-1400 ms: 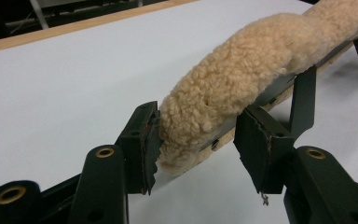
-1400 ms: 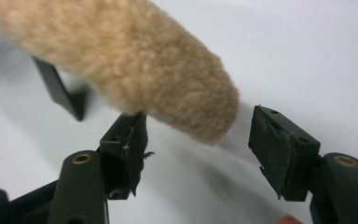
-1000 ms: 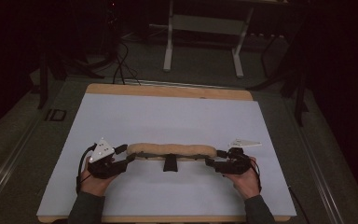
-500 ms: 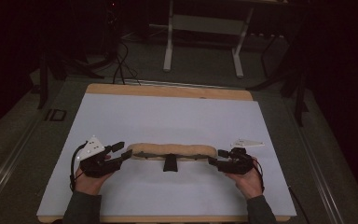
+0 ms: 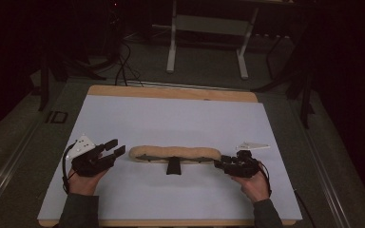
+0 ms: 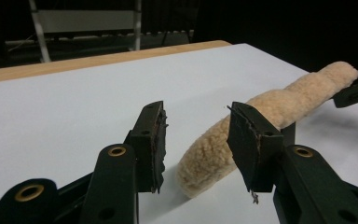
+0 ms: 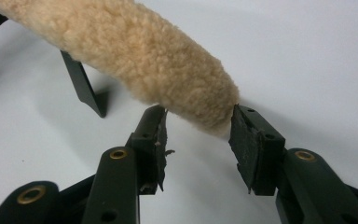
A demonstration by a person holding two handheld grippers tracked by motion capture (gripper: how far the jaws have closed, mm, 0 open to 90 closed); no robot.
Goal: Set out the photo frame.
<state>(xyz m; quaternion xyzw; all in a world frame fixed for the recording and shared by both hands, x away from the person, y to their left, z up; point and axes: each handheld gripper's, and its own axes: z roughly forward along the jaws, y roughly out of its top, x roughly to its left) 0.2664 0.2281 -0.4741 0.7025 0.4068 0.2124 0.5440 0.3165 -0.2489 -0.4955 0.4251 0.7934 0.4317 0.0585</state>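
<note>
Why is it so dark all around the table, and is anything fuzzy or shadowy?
High view: the room is dim, the white table lit. Left gripper view: the near tongs look slightly soft; the fluffy roll is sharp. Right gripper view: the black strap casts a soft shadow.

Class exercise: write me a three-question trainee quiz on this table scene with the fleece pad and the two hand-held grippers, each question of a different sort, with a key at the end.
1. True or false: the left gripper is clamped on the fleece pad.
2. Which colour is the strap tab under the pad's middle? A red, B black, C white.
3. Which end of the pad lies between the open jaws of the right gripper?

Key
1. False: its jaws stand open, clear of the pad's end.
2. B.
3. The pad's right end, seen from above; the pads do not press it.
</note>
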